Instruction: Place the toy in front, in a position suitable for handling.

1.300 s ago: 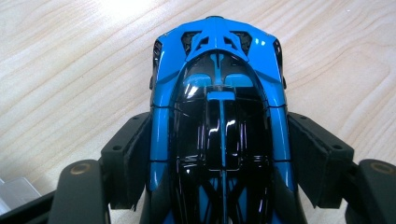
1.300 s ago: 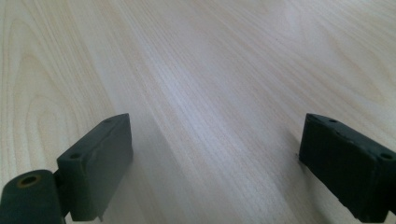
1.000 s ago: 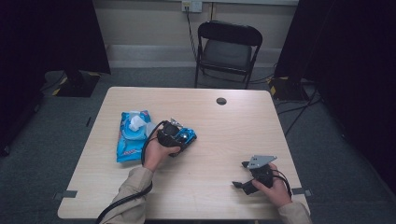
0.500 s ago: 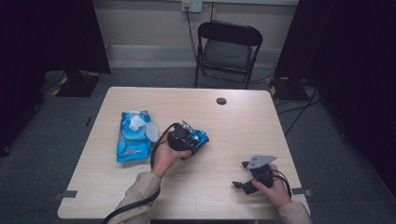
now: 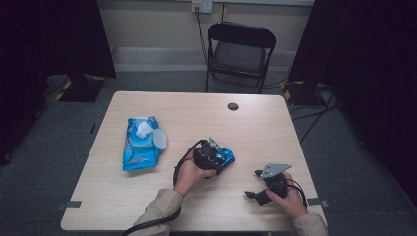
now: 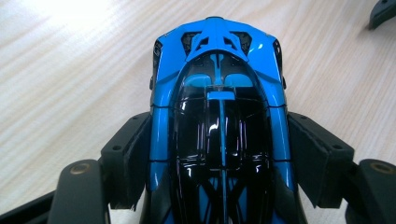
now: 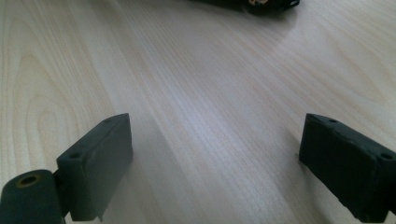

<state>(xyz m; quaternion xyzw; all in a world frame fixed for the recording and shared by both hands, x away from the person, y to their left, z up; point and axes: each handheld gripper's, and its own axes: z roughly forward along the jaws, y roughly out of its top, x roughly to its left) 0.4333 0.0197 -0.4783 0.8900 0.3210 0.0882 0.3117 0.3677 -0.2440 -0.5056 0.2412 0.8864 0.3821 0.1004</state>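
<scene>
Left claw (image 6: 219,154): clamped on a blue toy car (image 6: 219,116), pads pressed to both flanks, over the bench (image 5: 275,128) just right of centre.
Right claw (image 7: 215,163): jaws wide apart with bare wood between them, resting near the bench's front right corner.
Surroundings: a blue wipes pack (image 5: 141,142) with its lid flipped up lies well to the left; a dark round grommet (image 5: 233,106) sits near the far edge; a black folding chair (image 5: 239,54) stands behind.
In the way: nothing lies between car and right claw.
Change: car and left claw have travelled rightward, away from the wipes pack; the right claw has stayed put.
</scene>
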